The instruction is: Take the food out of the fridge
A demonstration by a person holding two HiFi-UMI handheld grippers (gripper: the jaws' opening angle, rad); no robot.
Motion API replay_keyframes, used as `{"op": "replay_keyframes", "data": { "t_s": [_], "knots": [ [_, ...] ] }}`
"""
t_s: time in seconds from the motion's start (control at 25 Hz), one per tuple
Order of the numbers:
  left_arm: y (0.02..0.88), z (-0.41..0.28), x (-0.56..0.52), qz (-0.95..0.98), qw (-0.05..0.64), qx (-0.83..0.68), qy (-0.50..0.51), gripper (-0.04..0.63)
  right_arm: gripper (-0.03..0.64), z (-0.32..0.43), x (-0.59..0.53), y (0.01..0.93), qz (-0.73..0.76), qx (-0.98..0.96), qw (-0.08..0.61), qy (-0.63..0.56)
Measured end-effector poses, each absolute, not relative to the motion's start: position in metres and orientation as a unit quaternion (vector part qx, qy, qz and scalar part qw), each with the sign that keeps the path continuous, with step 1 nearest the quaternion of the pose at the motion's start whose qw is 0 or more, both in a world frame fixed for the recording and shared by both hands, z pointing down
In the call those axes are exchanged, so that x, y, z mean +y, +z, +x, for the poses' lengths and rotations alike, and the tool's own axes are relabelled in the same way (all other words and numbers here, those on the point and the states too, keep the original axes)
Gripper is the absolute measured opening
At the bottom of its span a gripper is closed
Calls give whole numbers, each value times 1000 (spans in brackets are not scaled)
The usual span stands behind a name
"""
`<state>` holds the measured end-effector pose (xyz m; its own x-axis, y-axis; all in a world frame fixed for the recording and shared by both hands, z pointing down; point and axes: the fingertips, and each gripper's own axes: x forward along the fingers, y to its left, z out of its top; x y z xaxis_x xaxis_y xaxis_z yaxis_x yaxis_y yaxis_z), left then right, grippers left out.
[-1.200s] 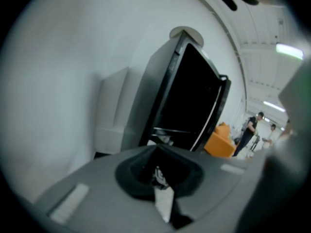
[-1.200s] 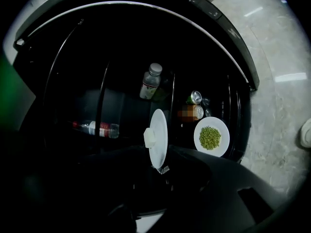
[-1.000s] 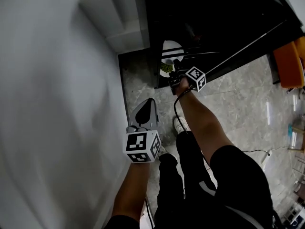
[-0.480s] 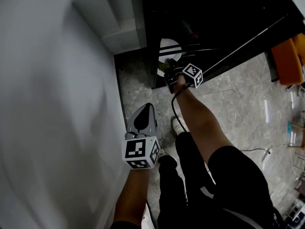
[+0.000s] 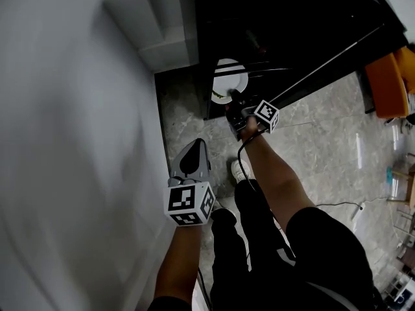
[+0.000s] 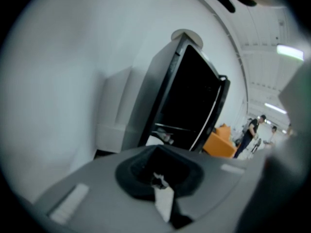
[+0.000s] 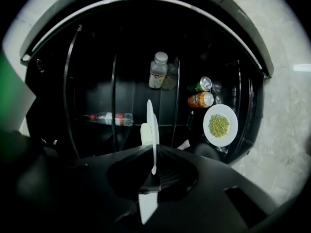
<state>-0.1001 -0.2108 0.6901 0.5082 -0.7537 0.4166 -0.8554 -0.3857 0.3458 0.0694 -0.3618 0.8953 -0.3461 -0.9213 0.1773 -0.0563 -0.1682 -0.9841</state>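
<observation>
One thin rim is all I have hold of. The right hand-held gripper [image 5: 236, 106] has just been closing and is now clenched on the near edge of the white plate [image 7: 153, 125]. The plate is low in the open fridge [image 5: 292, 24], with dark shelf bars [image 5: 259, 71] crossing above it. A pale greenish bit of food [image 7: 145, 133] lies on it just beside the jaws.

My worry is the pinch. The plate hangs out ahead of the jaws, so its weight could swing it down as I draw back, and the food would slide onto the floor [image 5: 311, 128]. Lifting too early may knock the far edge against the bars. Swinging sideways could strike the cans [image 7: 200, 100] or the second plate of peas [image 7: 220, 124] nearby.

The left hand-held gripper [image 5: 198, 149] is closed on nothing and well apart, so it gives no support underneath.
</observation>
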Motion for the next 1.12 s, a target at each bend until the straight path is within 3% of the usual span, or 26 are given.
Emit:
{"op": "replay_keyframes", "data": {
  "t_s": [0.44, 0.72, 1.12],
  "knots": [
    [604, -65, -218, 857, 231, -454, 83, -2, 11, 84, -248, 848, -460, 511, 335, -644],
    [551, -52, -197, 858, 250, -440, 85, -2, 11, 73, -180, 752, -442, 518, 308, -664],
    [451, -53, -186, 878, 195, -428, 89, -2, 11, 78, -165, 586, -439, 542, 307, -648]
  ]
}}
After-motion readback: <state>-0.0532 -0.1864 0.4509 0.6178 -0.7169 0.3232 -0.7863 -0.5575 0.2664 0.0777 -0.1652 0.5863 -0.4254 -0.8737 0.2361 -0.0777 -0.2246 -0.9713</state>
